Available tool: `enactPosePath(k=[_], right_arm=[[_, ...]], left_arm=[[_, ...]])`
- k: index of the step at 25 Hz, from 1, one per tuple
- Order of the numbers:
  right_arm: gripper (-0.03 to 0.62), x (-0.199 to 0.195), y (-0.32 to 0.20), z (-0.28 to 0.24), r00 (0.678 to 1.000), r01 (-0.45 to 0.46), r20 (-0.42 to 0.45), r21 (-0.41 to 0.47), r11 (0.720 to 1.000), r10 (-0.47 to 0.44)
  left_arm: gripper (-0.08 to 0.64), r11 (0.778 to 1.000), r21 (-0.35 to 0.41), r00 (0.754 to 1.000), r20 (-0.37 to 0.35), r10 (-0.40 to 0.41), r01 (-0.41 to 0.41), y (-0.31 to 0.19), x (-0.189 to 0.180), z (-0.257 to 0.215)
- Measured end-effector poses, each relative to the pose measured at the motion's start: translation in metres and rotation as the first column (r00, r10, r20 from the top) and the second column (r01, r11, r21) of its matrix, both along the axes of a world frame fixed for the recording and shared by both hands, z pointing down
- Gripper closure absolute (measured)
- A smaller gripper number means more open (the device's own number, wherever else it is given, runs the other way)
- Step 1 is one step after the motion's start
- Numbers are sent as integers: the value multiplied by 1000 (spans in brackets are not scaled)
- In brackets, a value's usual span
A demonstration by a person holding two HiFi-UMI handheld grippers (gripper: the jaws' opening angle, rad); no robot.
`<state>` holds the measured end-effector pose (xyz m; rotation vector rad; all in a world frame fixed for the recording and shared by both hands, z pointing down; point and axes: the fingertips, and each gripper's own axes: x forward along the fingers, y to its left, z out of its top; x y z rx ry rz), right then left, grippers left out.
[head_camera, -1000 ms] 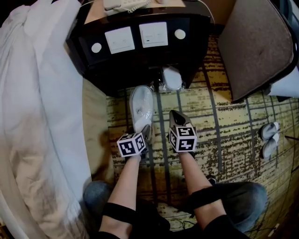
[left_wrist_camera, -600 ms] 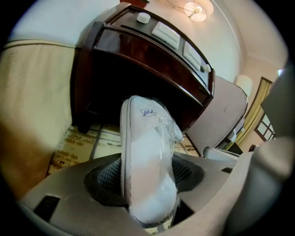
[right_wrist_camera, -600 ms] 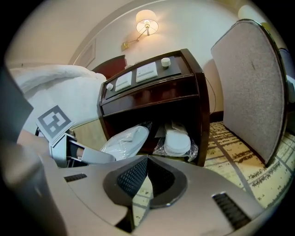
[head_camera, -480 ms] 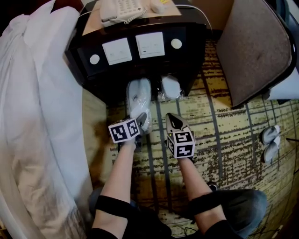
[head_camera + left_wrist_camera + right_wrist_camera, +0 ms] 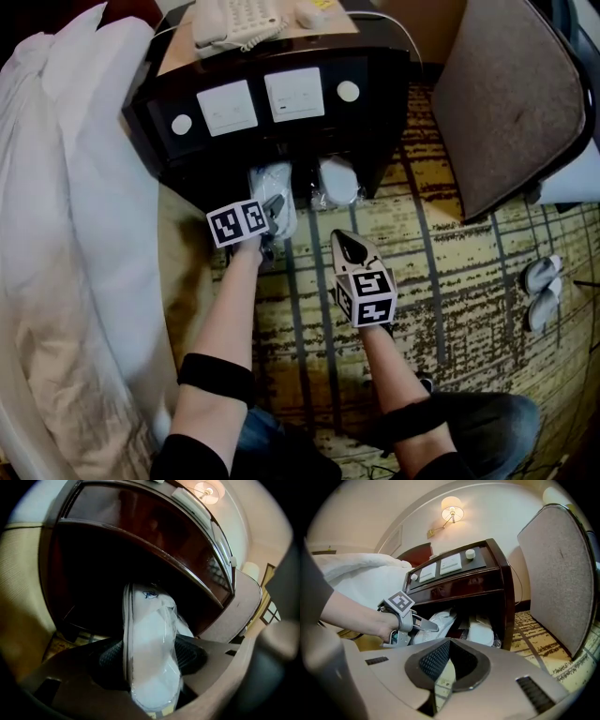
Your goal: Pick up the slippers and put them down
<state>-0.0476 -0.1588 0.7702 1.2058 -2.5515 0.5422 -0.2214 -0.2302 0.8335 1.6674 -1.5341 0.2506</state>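
A white slipper in clear wrap is clamped between the jaws of my left gripper, which is shut on it. Its toe reaches into the dark opening under the nightstand. A second wrapped slipper lies in that opening, just to the right. My right gripper hovers over the carpet nearer to me, shut with nothing in it. From the right gripper view I see the left gripper with its slipper at the nightstand's base.
White bedding fills the left side. A padded chair stands at the right, with another pair of slippers on the patterned carpet beside it. A telephone sits on the nightstand.
My left gripper has carried the slipper away from me, up to and partly under the nightstand. My right gripper has stayed nearly in place, lifting slightly.
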Motion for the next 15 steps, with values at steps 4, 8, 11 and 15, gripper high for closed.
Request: enactPosePath(k=[4,8,11,15], right_arm=[[583,8,0,2,1000,-7,-4,-1,1000,7],[583,16,1,6,1000,-12,-10,-3,1000,12],[583,20,2,4,1000,-14,-11,-3,1000,14],[583,29,0,3,999,-30,-18,3,1000,30]], left_arm=[[294,1000,12,1000,3,-4,4,-23,-3,1],[293,1000,16,1000,11,-2,2,-40,-5,3],[293,1000,23,1000,17,-4,4,-50,-8,4],[290,1000,27,1000,7,-4,4,-62,-5,9]])
